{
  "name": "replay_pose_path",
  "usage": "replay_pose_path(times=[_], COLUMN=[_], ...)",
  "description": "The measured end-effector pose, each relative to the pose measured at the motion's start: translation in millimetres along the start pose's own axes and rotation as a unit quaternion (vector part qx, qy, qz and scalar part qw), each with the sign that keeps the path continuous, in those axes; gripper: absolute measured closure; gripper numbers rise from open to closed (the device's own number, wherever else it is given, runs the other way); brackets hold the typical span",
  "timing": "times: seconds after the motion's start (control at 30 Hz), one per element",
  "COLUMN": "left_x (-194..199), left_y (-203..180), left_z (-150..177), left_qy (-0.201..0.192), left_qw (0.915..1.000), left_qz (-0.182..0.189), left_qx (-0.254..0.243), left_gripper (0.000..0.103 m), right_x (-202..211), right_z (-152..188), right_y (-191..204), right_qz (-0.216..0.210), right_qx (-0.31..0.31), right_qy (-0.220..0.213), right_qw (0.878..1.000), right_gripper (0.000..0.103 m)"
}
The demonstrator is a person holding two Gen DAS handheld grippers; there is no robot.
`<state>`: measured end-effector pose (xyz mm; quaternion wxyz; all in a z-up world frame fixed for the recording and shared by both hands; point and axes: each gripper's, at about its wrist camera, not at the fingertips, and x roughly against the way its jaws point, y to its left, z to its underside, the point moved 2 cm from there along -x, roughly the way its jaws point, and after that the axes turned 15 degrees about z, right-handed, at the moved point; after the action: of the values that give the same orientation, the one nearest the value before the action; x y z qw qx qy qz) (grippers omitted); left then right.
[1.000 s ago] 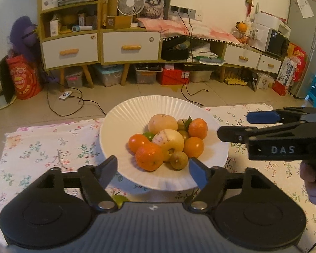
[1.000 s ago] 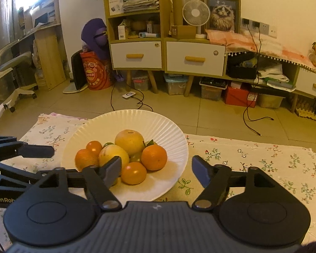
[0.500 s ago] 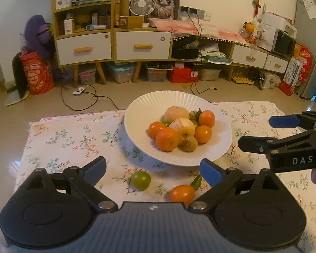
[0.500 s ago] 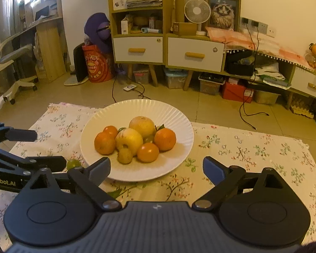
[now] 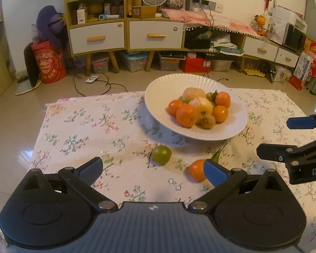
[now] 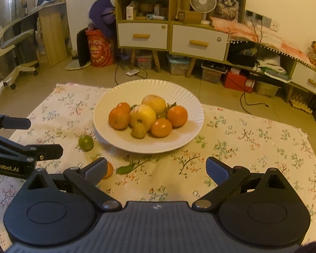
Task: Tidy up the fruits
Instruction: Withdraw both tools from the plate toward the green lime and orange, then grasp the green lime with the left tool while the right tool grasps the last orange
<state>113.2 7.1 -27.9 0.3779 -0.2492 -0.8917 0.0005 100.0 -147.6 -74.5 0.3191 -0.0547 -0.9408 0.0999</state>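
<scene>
Ahead of my left gripper [image 5: 152,168] lies the flowered cloth [image 5: 84,130], and its jaws stand spread wide with nothing between them. Just past its fingertips sits a small green fruit [image 5: 161,155], loose on the cloth, and partly hidden behind its right finger is a loose orange [image 5: 197,172] with a green leaf [image 5: 218,155] beside it. Farther out and a little to the right stands the white plate [image 5: 158,97], heaped with oranges, two pale yellow fruits and a small brownish one.

My right gripper [image 6: 155,167] is likewise spread and holds nothing. The plate [image 6: 191,132] lies straight ahead of it, the green fruit [image 6: 85,142] off to its left near the plate's rim, and the orange [image 6: 108,169] peeps from behind its left finger, the leaf [image 6: 125,169] just beside it.
</scene>
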Motion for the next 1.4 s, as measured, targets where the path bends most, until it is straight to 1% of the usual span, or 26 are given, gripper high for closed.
replay_pose_path(times=[0.1,0.2,0.4,0.57,0.63,0.67,0.7,0.8,0.83,1.0,1.13,1.17,1.2,1.4], left_x=[-1.3,-5.0,-20.7,-30.3,-34.9,-37.7,-40.4,-48.1,-49.9,-55.1,-59.8,-61.0,-61.8,-61.1], left_y=[3.8,8.7,15.3,18.4,17.8,17.4,17.2,16.6,15.3,12.8,13.6,13.8,14.0,14.5], left_z=[5.2,11.3,18.2,16.7,14.8,13.6,12.9,11.7,11.5,8.2,5.4,4.6,3.6,1.6], left_qy=[0.004,0.008,0.017,0.005,-0.001,-0.002,-0.003,-0.002,-0.002,-0.004,-0.002,0.001,0.003,0.007], left_qw=[0.9999,0.9998,0.9995,0.9996,0.9997,0.9998,0.9998,0.9996,0.9996,0.9995,0.9993,0.9994,0.9993,0.9994], left_qz=[-0.01,-0.016,-0.028,-0.026,-0.019,-0.012,-0.006,0.007,0.009,0.016,0.018,0.017,0.018,0.015], left_qx=[-0.006,-0.002,-0.003,0.01,0.014,0.017,0.02,0.027,0.028,0.029,0.031,0.031,0.032,0.03], left_gripper=[0.016,0.016,0.016,0.017,0.02,0.025,0.033,0.046,0.048,0.067,0.078,0.084,0.093,0.094], right_x=[-0.3,-2.4,-8.2,-15.2,-18.3,-19.3,-20.3,-22.1,-22.8,-25.4,-26.7,-26.9,-27.2,-29.0], right_z=[7.0,16.6,29.1,37.6,40.0,41.1,41.8,43.0,43.4,46.5,48.1,48.1,47.9,48.1], right_y=[3.9,7.4,16.9,23.8,26.2,27.7,28.4,30.4,31.2,35.4,37.5,37.8,38.1,42.2], right_qz=[-0.005,-0.01,-0.008,-0.009,-0.011,-0.012,-0.013,-0.019,-0.019,-0.022,-0.024,-0.024,-0.024,-0.028], right_qx=[0.003,0.004,0.031,0.046,0.05,0.051,0.051,0.048,0.048,0.054,0.055,0.055,0.055,0.055], right_qy=[0.006,0.018,0.034,0.044,0.048,0.049,0.05,0.052,0.052,0.054,0.054,0.054,0.053,0.05], right_qw=[1.0,1.0,0.999,0.998,0.998,0.997,0.997,0.997,0.997,0.997,0.997,0.997,0.997,0.997], right_gripper=[0.003,0.003,0.003,0.003,0.003,0.003,0.003,0.003,0.003,0.003,0.003,0.003,0.003,0.003])
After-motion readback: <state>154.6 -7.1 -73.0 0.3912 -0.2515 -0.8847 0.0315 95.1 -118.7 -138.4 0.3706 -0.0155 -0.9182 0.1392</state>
